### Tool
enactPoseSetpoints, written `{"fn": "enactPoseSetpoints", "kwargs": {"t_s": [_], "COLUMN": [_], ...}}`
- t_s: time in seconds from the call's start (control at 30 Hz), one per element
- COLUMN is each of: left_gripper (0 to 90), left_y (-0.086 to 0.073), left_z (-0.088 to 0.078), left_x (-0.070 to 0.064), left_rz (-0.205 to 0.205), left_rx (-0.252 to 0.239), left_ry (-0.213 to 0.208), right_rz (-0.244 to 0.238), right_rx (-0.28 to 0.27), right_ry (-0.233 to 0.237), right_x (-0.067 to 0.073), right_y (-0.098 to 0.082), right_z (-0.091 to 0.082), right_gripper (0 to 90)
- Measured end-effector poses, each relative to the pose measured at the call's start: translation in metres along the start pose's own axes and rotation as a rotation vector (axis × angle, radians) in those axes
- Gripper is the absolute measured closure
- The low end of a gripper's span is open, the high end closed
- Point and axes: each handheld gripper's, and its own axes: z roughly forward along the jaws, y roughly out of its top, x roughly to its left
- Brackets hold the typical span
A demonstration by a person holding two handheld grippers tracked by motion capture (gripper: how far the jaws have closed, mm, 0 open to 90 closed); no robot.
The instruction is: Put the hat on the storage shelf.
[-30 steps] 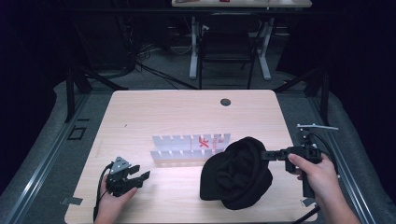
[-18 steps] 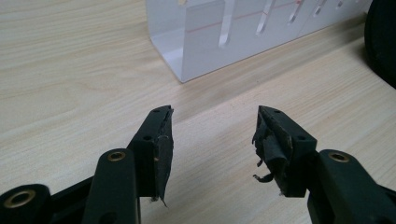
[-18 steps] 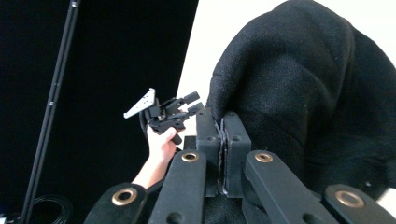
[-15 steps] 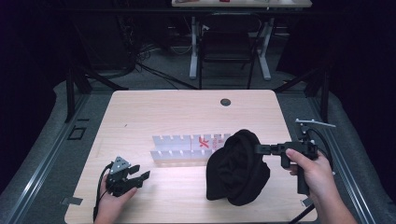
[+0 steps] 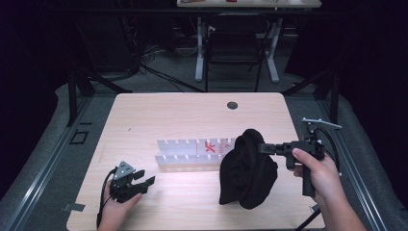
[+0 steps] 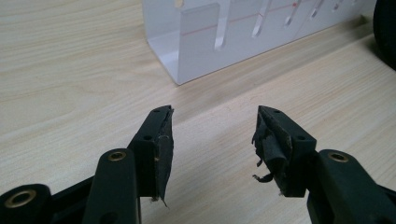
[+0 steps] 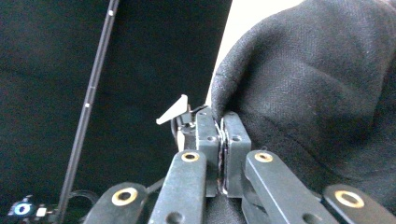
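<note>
on our wooden table [image 5: 192, 110] sits a white rack [image 5: 192, 153]. our right gripper [image 5: 262, 147] pinches the black cloth [image 5: 248, 171], lifted but unplaced; our left gripper [image 5: 139, 183] gapes empty.

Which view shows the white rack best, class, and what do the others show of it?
The high view: the rack lies whole along the table, its right end behind the black cloth. The left gripper view shows one open end and slotted wall close up. The right gripper view gives cloth and dark background instead.
</note>
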Motion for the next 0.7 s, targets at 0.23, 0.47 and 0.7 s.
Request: {"fn": "enactPoseSetpoints", "kwargs": {"t_s": [0.23,0.47,0.7], "left_gripper": [47.2,47.2,48.3], "left_y": [0.0,0.002,0.008], "left_z": [0.0,0.0,-0.005], "left_x": [-0.001,-0.005,-0.014], "left_rz": [-0.004,-0.002,0.013], "left_rx": [-0.004,-0.012,-0.04], "left_ry": [-0.005,-0.016,-0.042], "right_rz": [0.02,0.001,-0.017], "right_rx": [-0.008,-0.008,-0.007], "right_ry": [0.052,0.076,0.095], "right_x": [0.005,0.019,0.033], "right_y": [0.005,0.01,0.02], "right_z": [0.002,0.003,0.007], "right_gripper": [88.2,88.3,88.2]}}
